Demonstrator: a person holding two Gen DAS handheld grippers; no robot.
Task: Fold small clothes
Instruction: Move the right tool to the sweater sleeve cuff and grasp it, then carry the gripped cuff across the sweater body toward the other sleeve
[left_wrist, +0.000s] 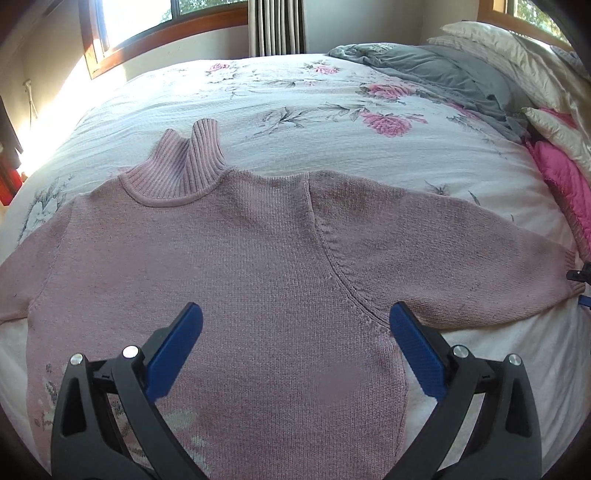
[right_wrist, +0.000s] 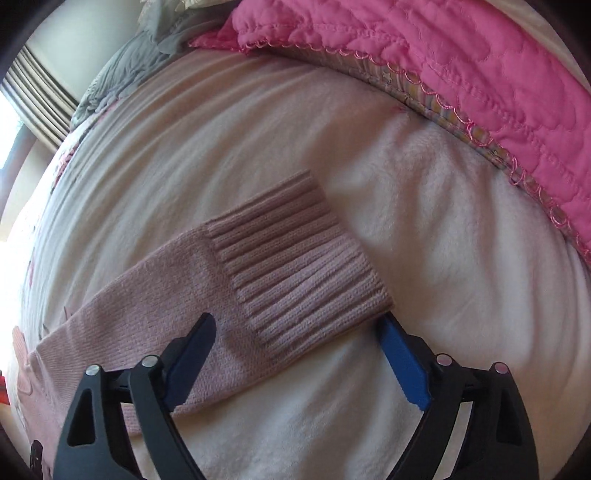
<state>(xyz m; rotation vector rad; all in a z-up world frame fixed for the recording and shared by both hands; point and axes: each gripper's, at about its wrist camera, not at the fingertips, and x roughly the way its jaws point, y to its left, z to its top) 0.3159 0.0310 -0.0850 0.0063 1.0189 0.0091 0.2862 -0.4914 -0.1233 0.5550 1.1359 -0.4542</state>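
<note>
A pale pink knit turtleneck sweater (left_wrist: 229, 258) lies flat on the bed, ribbed collar (left_wrist: 184, 166) pointing away, both sleeves spread out sideways. My left gripper (left_wrist: 295, 325) hovers open over the sweater's body, blue pads wide apart with nothing between them. In the right wrist view the ribbed cuff (right_wrist: 295, 258) of the right sleeve (right_wrist: 147, 321) lies on the white cover. My right gripper (right_wrist: 299, 328) is open just above it, one finger over the sleeve and the other at the cuff's end corner. A tip of the right gripper (left_wrist: 580, 275) shows at the sleeve end.
The bed carries a white floral bedspread (left_wrist: 295, 103). A grey blanket (left_wrist: 424, 70) and cream pillows (left_wrist: 517, 48) lie at the far right. A bright pink quilt (right_wrist: 443, 62) borders the sleeve end. Windows and a striped curtain (left_wrist: 277, 26) stand behind the bed.
</note>
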